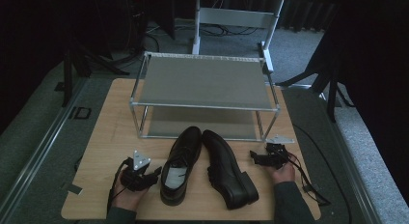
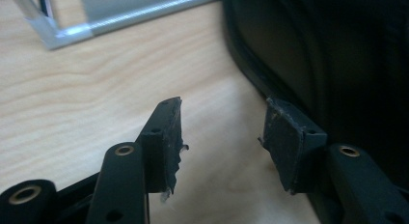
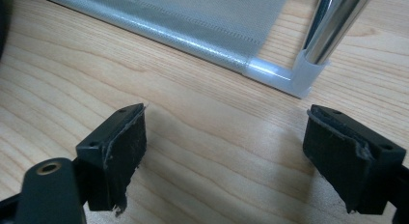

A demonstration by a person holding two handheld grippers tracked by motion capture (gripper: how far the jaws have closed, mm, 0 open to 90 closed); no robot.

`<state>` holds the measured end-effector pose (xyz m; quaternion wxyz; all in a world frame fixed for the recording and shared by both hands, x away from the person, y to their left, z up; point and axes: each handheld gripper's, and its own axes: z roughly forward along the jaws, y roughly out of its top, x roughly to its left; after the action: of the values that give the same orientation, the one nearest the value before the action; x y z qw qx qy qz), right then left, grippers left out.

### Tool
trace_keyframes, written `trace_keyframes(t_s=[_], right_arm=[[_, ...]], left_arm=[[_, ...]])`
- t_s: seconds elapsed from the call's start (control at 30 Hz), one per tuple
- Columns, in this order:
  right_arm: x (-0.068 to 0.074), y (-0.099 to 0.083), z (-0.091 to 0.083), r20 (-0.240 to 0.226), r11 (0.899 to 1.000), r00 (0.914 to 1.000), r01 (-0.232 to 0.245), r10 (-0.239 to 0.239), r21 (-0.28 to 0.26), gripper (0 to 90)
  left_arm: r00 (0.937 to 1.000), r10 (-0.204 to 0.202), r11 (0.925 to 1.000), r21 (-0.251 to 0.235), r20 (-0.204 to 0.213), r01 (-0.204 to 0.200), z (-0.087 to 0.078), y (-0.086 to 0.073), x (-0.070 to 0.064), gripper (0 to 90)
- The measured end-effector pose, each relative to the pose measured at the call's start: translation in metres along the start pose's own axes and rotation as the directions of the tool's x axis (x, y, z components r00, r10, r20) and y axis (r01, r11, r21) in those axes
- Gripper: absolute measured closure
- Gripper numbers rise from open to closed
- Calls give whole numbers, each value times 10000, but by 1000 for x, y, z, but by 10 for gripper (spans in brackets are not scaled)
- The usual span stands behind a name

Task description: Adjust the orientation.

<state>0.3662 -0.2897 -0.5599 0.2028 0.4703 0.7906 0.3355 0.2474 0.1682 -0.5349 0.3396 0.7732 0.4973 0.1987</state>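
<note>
Status: both black dress shoes (image 1: 205, 166) on the table (image 1: 103, 137), apparently bound for your empty shoe rack (image 1: 205, 84). Left gripper (image 1: 140, 175), right gripper (image 1: 266, 157): jaws spread, holding nothing.

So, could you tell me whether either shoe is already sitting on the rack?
No, both shoes lie on the table in front of the rack.

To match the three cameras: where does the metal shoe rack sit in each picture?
High view: the shoe rack stands at the centre of the table, behind the two black shoes.
Left gripper view: its lower corner is at top left, above the open jaws.
Right gripper view: its bottom shelf edge and a chrome leg cross the top.
Shared landmark: the light wooden table.
</note>
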Motion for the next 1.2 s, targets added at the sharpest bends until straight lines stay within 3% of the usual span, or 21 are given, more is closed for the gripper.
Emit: trace_keyframes(t_s=[0.4,0.53,0.67,1.2], right_arm=[[0,0,0,2,10000,10000,1,-1,2,151],[0,0,0,2,10000,10000,4,-4,-1,151],[0,0,0,3,10000,10000,1,-1,1,151],[0,0,0,2,10000,10000,1,-1,2,151]], left_arm=[[9987,378,9991,199,353,-386,-10,-13,-12,498],[9976,639,9974,329,260,-648,-11,-16,-17,511],[9977,597,9977,306,315,-606,-13,-17,-18,522],[9923,828,9955,383,925,-866,-16,-19,-27,657]])
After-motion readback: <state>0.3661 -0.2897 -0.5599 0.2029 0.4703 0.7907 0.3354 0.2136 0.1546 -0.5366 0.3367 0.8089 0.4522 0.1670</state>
